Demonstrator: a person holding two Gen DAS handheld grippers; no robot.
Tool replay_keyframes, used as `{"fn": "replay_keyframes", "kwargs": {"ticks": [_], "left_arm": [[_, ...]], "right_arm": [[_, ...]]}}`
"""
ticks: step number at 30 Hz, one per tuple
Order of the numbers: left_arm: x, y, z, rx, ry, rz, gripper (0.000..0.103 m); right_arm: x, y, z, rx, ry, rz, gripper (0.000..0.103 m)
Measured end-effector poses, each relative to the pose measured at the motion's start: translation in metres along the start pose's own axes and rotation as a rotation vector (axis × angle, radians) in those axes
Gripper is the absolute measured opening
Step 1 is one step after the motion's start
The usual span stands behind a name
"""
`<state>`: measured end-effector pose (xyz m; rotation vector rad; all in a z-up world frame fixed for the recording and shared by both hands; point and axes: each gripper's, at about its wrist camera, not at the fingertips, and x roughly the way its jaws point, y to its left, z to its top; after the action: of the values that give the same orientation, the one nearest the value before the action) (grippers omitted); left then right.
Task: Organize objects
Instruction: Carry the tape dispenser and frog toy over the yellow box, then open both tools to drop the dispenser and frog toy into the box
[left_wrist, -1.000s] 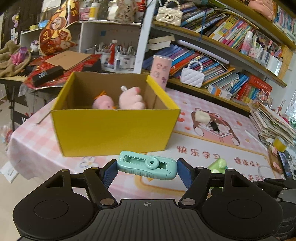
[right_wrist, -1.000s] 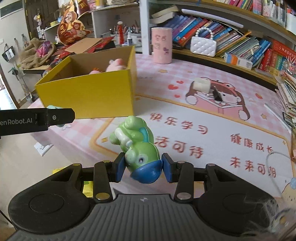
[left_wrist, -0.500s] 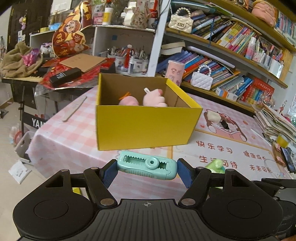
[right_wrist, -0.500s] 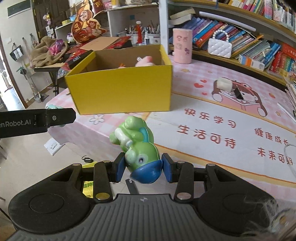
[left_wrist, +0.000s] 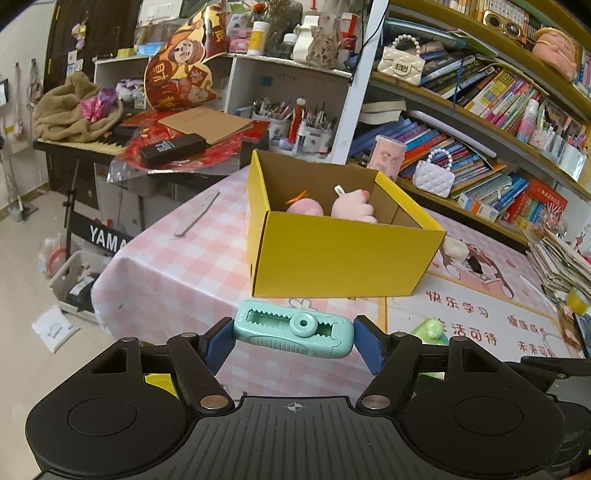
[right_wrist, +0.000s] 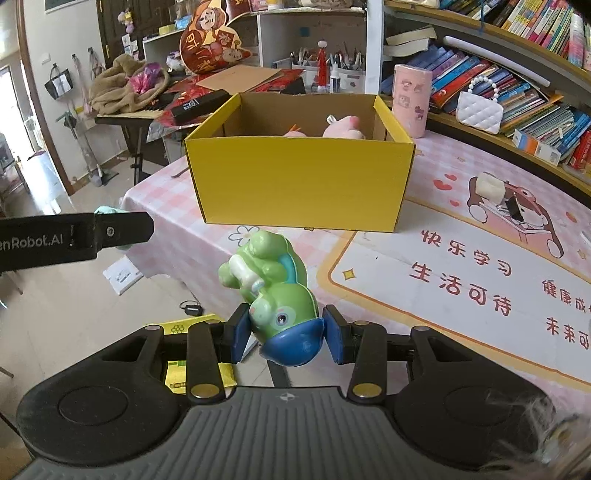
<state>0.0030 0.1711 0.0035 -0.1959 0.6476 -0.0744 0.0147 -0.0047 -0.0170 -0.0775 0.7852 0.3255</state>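
Observation:
My left gripper (left_wrist: 293, 341) is shut on a mint-green correction tape dispenser (left_wrist: 293, 328), held crosswise in front of the table's near edge. My right gripper (right_wrist: 284, 338) is shut on a green frog toy (right_wrist: 273, 288) with a blue base, held upside down. The open yellow cardboard box (left_wrist: 340, 254) stands on the table ahead of both grippers and also shows in the right wrist view (right_wrist: 299, 184). Two pink plush toys (left_wrist: 351, 210) lie inside it. The left gripper's arm (right_wrist: 74, 240) shows at the left of the right wrist view.
The pink checked tablecloth (left_wrist: 173, 273) has a cartoon mat (right_wrist: 480, 266) to the right. A pink cylinder (right_wrist: 412, 99) stands behind the box. A small white block (right_wrist: 489, 188) lies on the mat. Bookshelves (left_wrist: 498, 110) line the back, a keyboard stand (left_wrist: 103, 177) is left, and book stacks (left_wrist: 561, 262) are right.
Both grippers have drawn back and up from the table with their objects still held. The box now looks farther away and more floor shows.

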Motion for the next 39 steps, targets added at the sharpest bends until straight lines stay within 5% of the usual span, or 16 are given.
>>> {"fn": "replay_keyframes", "kwargs": {"ticks": [8, 23, 39], "left_arm": [[0.004, 0.002, 0.013, 0.015, -0.028, 0.004, 0.070], [0.060, -0.014, 0.108, 0.027, -0.209, 0.040, 0.070], [0.150, -0.028, 0.116, 0.065, -0.099, 0.149, 0.070]], "right_arm": [[0.006, -0.004, 0.020, 0.004, -0.068, -0.008, 0.040], [0.046, -0.046, 0.150, 0.030, -0.291, -0.033, 0.040], [0.142, -0.065, 0.189, -0.052, -0.116, 0.044, 0.040]]}}
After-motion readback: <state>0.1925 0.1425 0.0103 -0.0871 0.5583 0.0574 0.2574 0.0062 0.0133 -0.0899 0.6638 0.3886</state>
